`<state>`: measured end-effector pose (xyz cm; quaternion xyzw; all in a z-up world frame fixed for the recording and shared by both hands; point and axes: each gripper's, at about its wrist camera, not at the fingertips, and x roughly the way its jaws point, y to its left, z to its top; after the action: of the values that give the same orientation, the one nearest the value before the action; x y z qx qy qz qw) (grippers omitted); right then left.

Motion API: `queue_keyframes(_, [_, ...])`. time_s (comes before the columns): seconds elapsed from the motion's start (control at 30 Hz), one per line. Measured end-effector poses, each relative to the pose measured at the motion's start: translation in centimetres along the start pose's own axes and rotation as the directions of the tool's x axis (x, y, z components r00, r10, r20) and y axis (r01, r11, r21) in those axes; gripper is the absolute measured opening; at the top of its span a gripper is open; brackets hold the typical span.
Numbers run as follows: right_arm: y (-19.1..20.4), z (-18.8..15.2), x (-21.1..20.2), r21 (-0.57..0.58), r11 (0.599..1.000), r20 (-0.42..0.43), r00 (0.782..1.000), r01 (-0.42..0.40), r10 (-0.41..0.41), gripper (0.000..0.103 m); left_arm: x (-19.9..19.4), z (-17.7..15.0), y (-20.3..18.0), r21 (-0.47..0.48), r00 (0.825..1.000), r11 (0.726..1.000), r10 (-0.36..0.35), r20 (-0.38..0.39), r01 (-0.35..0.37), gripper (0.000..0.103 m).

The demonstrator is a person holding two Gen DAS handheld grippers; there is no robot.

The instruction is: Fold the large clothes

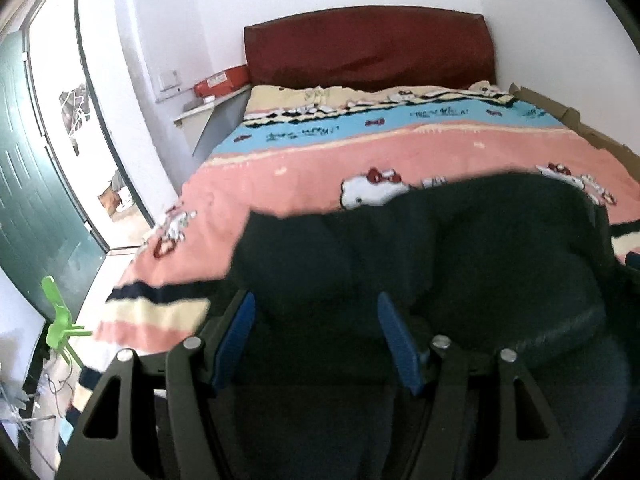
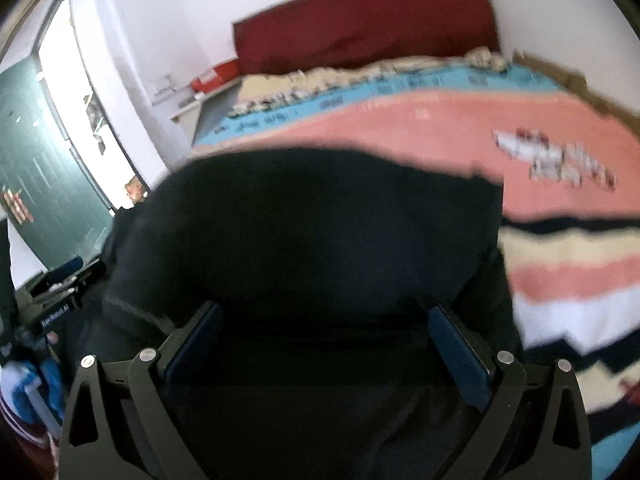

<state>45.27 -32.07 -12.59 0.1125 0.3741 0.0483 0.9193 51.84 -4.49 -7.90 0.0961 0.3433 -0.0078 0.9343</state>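
I point both claws down at a slant toward the bed. My left claw is about half open, with the dark cloth bunched between its blue pads. My right claw is wide too, with cloth filling it. I cannot tell if either one pinches it. The cloth sits on the pink blanket.

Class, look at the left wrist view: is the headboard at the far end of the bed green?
No, the headboard is dark red; the green thing in that view is the door at the left.
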Motion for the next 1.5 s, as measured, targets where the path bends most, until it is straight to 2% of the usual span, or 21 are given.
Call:
queue_keyframes(0.13, [2.2,3.0,0.0,-0.045,0.999,0.025,1.0,-0.003,0.004,0.101,1.4,3.2,-0.6,0.024,1.0,1.0,0.013,-0.014,-0.012,0.063])
queue_keyframes(0.27, [4.6,5.2,2.5,-0.072,0.997,0.01,1.0,0.003,-0.003,0.101,4.2,4.3,-2.0,0.048,0.998,0.999,0.017,-0.056,-0.014,0.063])
queue_keyframes(0.47, [4.8,5.4,6.4,-0.061,0.998,-0.048,0.999,0.01,-0.013,0.101,8.5,3.0,-2.4,0.027,0.99,0.999,-0.012,-0.139,0.016,0.063])
queue_keyframes(0.63, [4.3,4.4,7.8,-0.039,0.999,-0.073,0.997,0.0,-0.002,0.102,9.5,1.8,-2.3,-0.011,0.99,1.0,-0.02,-0.137,0.018,0.064])
queue_keyframes(0.83, [4.2,3.8,7.9,-0.04,0.999,-0.075,0.997,0.005,-0.008,0.102,9.1,1.5,-1.7,-0.022,0.989,0.999,-0.026,-0.144,0.023,0.065])
queue_keyframes(0.93, [3.5,3.7,7.1,-0.013,1.0,-0.063,0.998,-0.024,0.023,0.102,8.3,1.2,-0.6,-0.047,0.989,0.998,-0.042,-0.143,0.036,0.065])
queue_keyframes(1.07, [1.2,2.8,5.1,0.043,0.998,-0.017,0.999,-0.036,0.037,0.102,6.7,0.1,1.2,-0.088,0.989,0.995,-0.049,-0.137,0.038,0.065])
queue_keyframes(1.2, [-1.5,1.3,3.7,0.089,0.996,-0.014,1.0,-0.024,0.026,0.102,5.4,-1.0,2.6,-0.111,0.989,0.993,-0.047,-0.142,0.032,0.065])
queue_keyframes(1.3, [-3.4,0.2,3.0,0.121,0.993,-0.051,0.999,0.015,-0.009,0.102,4.5,-1.8,3.6,-0.084,0.984,0.996,-0.014,-0.178,-0.001,0.065])
queue_keyframes(1.4, [-3.6,0.0,1.8,0.083,0.99,-0.078,0.992,0.11,-0.104,0.102,2.5,-2.3,4.0,-0.05,0.989,0.998,0.019,-0.145,-0.027,0.065])
queue_keyframes(1.5, [-2.2,0.0,-0.3,0.047,0.995,-0.047,0.995,0.085,-0.083,0.102,0.0,-3.0,4.1,-0.051,0.995,0.999,0.01,-0.1,-0.015,0.065])
